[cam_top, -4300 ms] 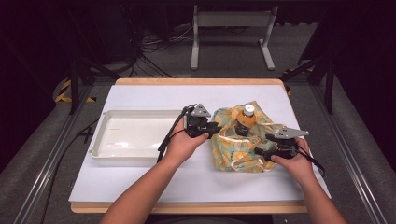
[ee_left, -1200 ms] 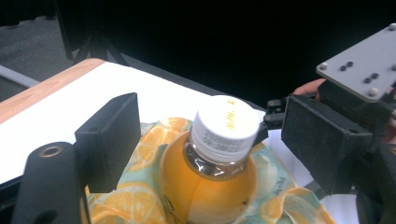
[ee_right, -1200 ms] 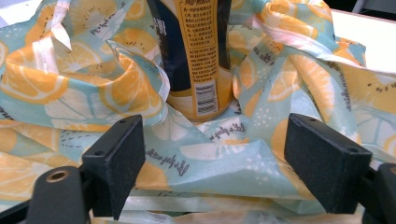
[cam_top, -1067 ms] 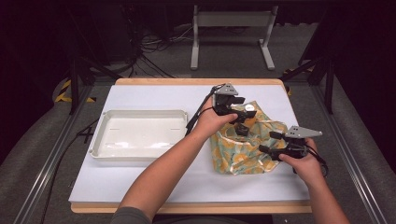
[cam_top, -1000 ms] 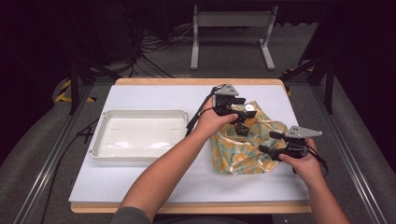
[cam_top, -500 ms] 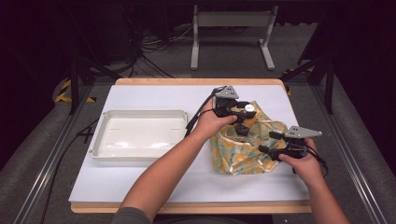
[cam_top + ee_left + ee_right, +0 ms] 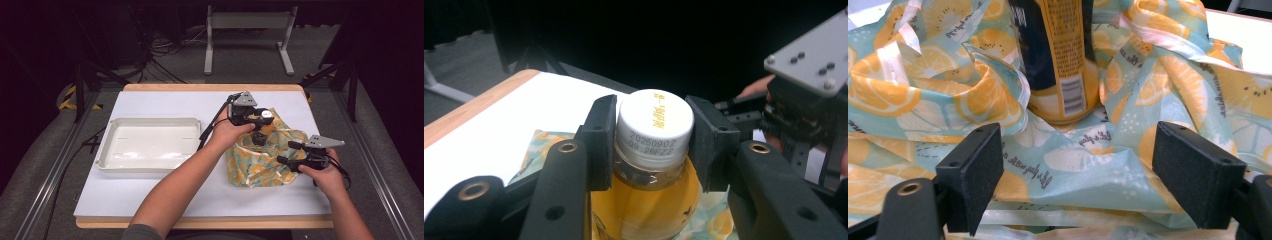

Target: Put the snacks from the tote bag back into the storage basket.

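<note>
I have the left gripper (image 7: 262, 116) at the far edge of the lemon-print bag (image 7: 260, 160), its jaws just closed in and now clenched on the white cap (image 7: 655, 125) of the bottle (image 7: 1060, 60), because the neck gives the firmest purchase for lifting it straight up. The bottle stands upright inside the bag, right of the empty white tray (image 7: 150, 145). My right gripper (image 7: 287, 152) waits at the bag's near right side with jaws spread around the fabric, not pinching, placed to pin the bag down while the bottle comes out.
</note>
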The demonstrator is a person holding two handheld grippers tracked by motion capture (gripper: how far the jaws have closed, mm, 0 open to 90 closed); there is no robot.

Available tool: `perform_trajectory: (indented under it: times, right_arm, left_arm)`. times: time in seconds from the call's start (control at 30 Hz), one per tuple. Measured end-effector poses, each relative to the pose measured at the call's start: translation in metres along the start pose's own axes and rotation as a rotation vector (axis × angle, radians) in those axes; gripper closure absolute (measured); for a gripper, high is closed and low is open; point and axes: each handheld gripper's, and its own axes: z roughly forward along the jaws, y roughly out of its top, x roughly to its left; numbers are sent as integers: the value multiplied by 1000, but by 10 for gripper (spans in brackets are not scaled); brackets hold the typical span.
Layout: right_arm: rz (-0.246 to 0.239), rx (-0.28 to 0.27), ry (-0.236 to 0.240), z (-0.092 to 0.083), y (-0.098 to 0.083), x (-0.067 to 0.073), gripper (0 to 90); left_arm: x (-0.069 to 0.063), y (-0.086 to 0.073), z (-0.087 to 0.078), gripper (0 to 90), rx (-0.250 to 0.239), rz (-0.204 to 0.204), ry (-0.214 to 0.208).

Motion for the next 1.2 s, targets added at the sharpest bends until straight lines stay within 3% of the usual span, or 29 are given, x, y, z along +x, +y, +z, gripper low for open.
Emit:
perform_trajectory:
  times: [0.3,0.47,0.77,1.03,1.2]
  right_arm:
    - [1,-19,7,-3,2,0,204]
    - [3,-26,9,-4,3,-1,197]
    - [-1,-30,11,-8,5,-2,181]
    - [-4,-35,-3,-10,5,-3,175]
    - [0,-41,-3,-11,5,-2,174]
  left_arm:
    - [-10,17,-13,586,-21,2,29]
    - [-15,25,-20,586,-30,-28,33]
    - [-22,39,-36,586,-37,-7,82]
    - [-24,45,-53,586,-53,-16,80]
    - [-28,51,-66,586,-54,-2,103]
